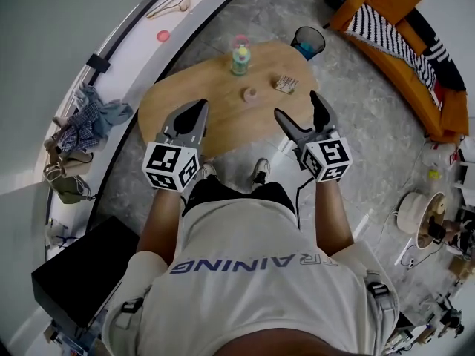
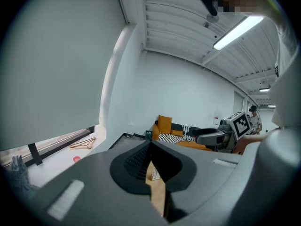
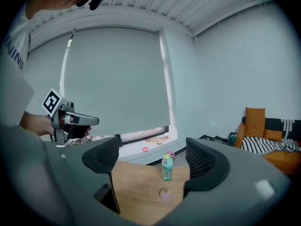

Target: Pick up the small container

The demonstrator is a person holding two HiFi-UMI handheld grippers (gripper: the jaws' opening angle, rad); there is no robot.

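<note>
The small container (image 1: pixel 250 93) is a low pinkish pot near the middle of the round wooden table (image 1: pixel 171 102). It also shows between the right jaws, well ahead of them, as the small container (image 3: pixel 164 193). Behind it stands a green bottle (image 1: pixel 240 56) with a yellow and pink top, the same bottle (image 3: pixel 167 167) in the right gripper view. My right gripper (image 1: pixel 298 106) hangs over the table's near right edge, open and empty (image 3: pixel 153 155). My left gripper (image 1: pixel 199 108) is over the near left edge, jaws shut with nothing in them (image 2: pixel 150 147).
A small printed packet (image 1: pixel 286 84) lies right of the container. A black wire bin (image 1: pixel 308 41) stands past the table, an orange sofa (image 1: pixel 404 28) with a striped blanket at the far right. Clothes (image 1: pixel 89 117) and a hanger (image 1: pixel 172 2) lie along the window ledge.
</note>
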